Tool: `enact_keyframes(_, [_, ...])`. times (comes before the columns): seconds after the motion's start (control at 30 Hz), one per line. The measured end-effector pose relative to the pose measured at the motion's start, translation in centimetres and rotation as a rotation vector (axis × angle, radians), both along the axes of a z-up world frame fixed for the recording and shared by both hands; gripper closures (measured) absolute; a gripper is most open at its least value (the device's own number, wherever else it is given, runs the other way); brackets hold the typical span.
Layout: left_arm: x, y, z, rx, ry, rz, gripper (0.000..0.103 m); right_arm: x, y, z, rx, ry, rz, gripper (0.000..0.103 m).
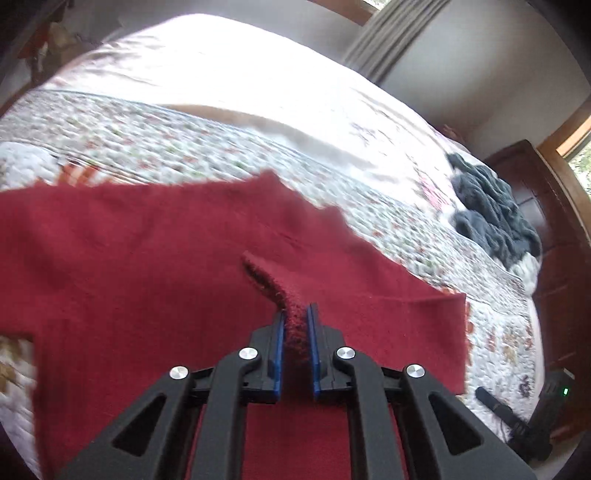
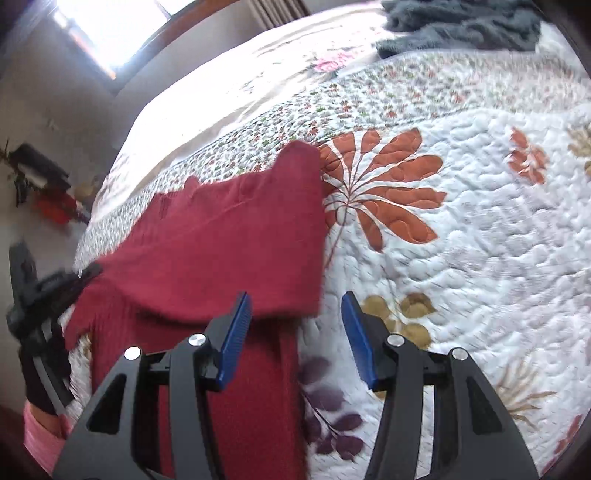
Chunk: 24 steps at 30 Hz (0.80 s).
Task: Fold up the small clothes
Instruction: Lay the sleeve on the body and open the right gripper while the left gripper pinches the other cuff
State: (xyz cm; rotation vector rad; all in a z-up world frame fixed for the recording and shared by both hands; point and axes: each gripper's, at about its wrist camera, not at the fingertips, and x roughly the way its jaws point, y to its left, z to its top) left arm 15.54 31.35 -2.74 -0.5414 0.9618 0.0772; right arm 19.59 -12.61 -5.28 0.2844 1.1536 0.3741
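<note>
Red garment (image 1: 147,258) spread on the quilt (image 1: 221,147), mostly flat, knit texture visible. Lies in the near part of the bed, over the floral print. In the left wrist view, fills the lower left and centre; one edge runs out to the right and ends in a straight hem near the bed's side. In the right wrist view, same garment (image 2: 229,236) seen left of centre, upper layer folded over a lower one, right edge touching a big orange leaf motif (image 2: 376,192) on the quilt (image 2: 480,240).

Left gripper (image 1: 296,325) clenched on a raised ridge of the red fabric: blue pads (image 1: 279,350) pressed to either side of the pinched strip, fabric pulled up off the layer below. Same gripper (image 2: 74,277) visible at the left edge of the right wrist view, at the garment's far left edge, blurred; held by a dark-gloved hand (image 2: 37,380) with a pink sleeve (image 2: 40,435) below.

Right gripper (image 2: 297,332) released, jaws wide apart, nothing between them. Left pad (image 2: 236,336) over the garment's lower right part, right pad (image 2: 358,339) over bare quilt; contact with either not discernible. Garment's right edge sits between the two fingers.

Grey-blue pile of clothes (image 1: 495,218) well apart from the red one, near the bed's far right edge; same pile (image 2: 461,26) at the top of the right wrist view. Dark wooden furniture (image 1: 546,240) beside the bed. Curtain (image 1: 391,33) and window in the background.
</note>
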Motion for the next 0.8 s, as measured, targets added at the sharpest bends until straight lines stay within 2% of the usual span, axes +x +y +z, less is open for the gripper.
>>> enact_keyframes(0.07, [-0.2, 1.8, -0.1, 0.016, 0.003, 0.019, 0.093, 1.1, 0.7, -0.6, 0.006, 0.023, -0.011, 0.052])
enact_keyframes(0.23, [-0.8, 4.3, -1.8, 0.044, 0.029, 0.031, 0.093, 2.7, 3.3, -2.4, -0.066, 0.055, 0.011, 0.054])
enact_keyframes(0.43, [-0.6, 5.0, -6.4, 0.106, 0.135, 0.015, 0.091, 3.0, 4.5, -5.0, -0.169, 0.081, 0.017, 0.057])
enact_keyframes(0.5, [-0.9, 4.8, -7.1, 0.121, 0.14, 0.005, 0.087, 3.0, 4.9, -5.3, -0.197, 0.075, 0.03, 0.057])
enact_keyframes(0.63, [-1.7, 5.1, -5.8, 0.138, 0.135, 0.027, 0.078, 2.8, 5.5, -4.5, -0.235, 0.063, 0.06, 0.057])
enact_keyframes(0.73, [-2.5, 4.8, -2.8, 0.176, 0.057, 0.035, 0.068, 2.2, 5.5, -1.6, -0.162, 0.019, 0.055, 0.054])
enact_keyframes(0.8, [-2.5, 3.5, -1.1, 0.187, 0.015, -0.001, 0.065, 1.9, 6.3, 0.1, -0.128, -0.014, 0.078, 0.053])
